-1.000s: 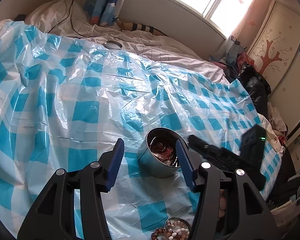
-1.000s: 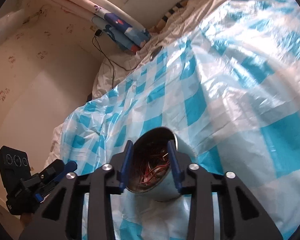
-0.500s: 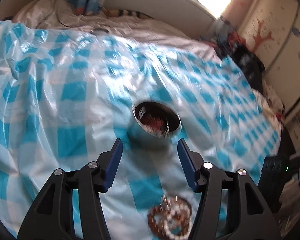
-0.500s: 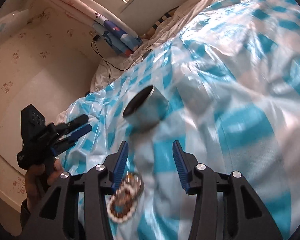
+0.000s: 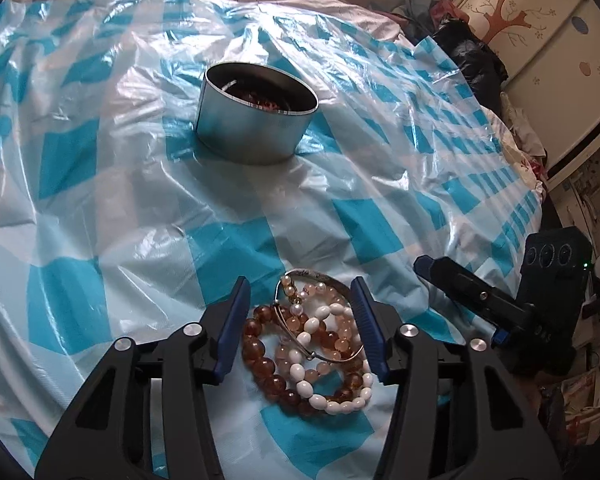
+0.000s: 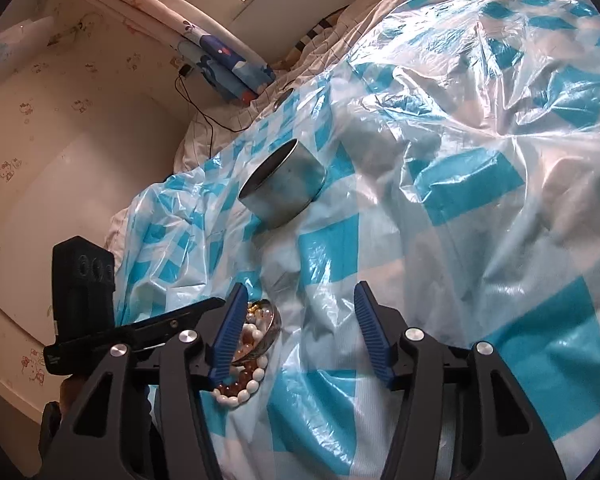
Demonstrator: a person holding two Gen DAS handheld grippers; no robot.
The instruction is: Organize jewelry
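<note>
Left claw point(image 5: 300, 330) is over the pile of bracelets point(image 5: 314, 354) now, spread wide, 1 blue finger on each side of the heap. Nothing is gripped. The pads point(image 5: 232, 326) look close to the beads, but whether they touch I cannot tell from here.

The bracelets lie on the checked plastic sheet point(image 5: 112, 208) covering the bed: amber beads, white beads, pinkish ones and a thin metal bangle point(image 5: 320, 280), all tangled in 1 clump. From that clump, the tin point(image 5: 256, 112) sits at 12 o'clock, well apart, upright, with some reddish jewelry already showing inside.

So the step in hand reads as the pick-up of the next piece for the tin. The next move calls for a short drop and a close on 1 strand or on the bangle. The strands overlap, so a grab at the middle may drag up several at once, and round beads could roll out of the pads.

Right claw point(image 6: 300, 336) hangs just beside the pile, also wide open and empty. In its own view the bracelets point(image 6: 246, 354) peek out at 9 o'clock, past its left finger point(image 6: 230, 334), with only bare sheet between the fingers. The tin point(image 6: 284, 186) is up at 11 o'clock there.
</note>
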